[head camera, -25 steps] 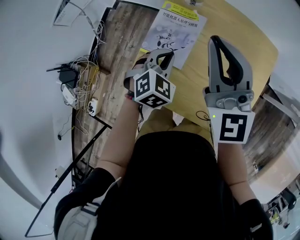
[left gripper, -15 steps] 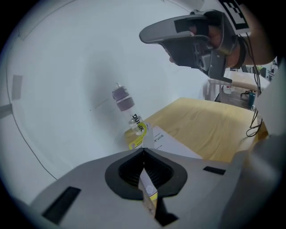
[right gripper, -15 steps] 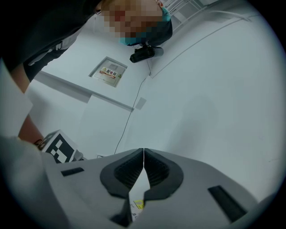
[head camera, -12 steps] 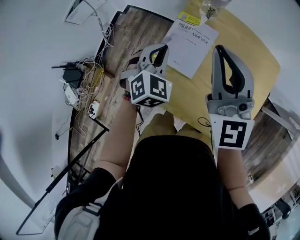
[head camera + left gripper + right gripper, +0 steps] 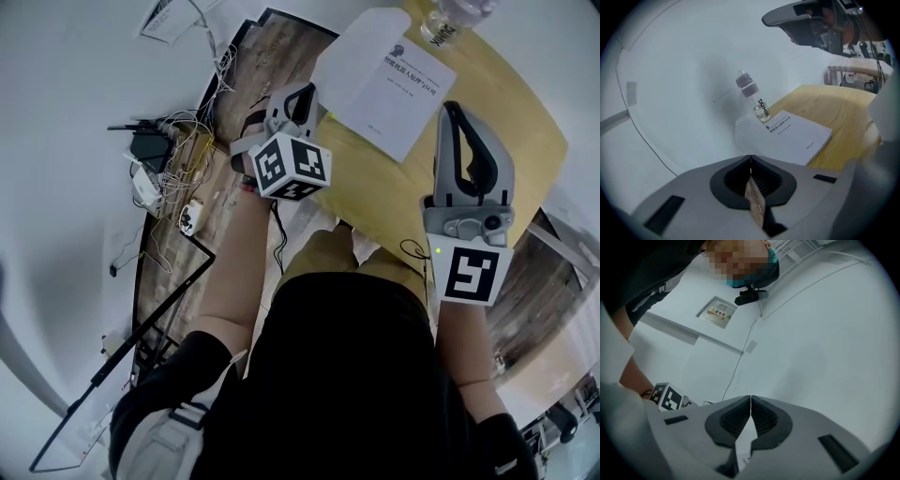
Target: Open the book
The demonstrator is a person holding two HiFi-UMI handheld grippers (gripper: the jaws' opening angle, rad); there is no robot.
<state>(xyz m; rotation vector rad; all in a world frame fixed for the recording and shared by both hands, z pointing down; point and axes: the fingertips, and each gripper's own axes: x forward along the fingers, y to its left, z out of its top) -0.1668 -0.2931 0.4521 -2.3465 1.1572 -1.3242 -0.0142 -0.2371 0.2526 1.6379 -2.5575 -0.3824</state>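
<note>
Your left claw [image 5: 750,158] clenched, empty. Right claw [image 5: 750,399] likewise, well clear of book. Book [image 5: 398,89] flat on table [image 5: 497,131], far side, just beside bottle [image 5: 757,101]. Cover [image 5: 361,42] folded open, white title page up. Likely thin paperback: light, floppy, pages tear easily. Pinch at free page edge. Title print unreadable. Bottle label reads "DUMIK".

- The head camera looked steeply down from above the person onto the left gripper [image 5: 307,91], right gripper [image 5: 452,109], table [image 5: 497,131] and book [image 5: 389,84].
- The left gripper's camera looked closely along its jaws at the book [image 5: 799,136] and bottle [image 5: 752,96], both shared with the head view.
- The right gripper's camera faced a wall [image 5: 811,333], catching the left cube [image 5: 668,397].
</note>
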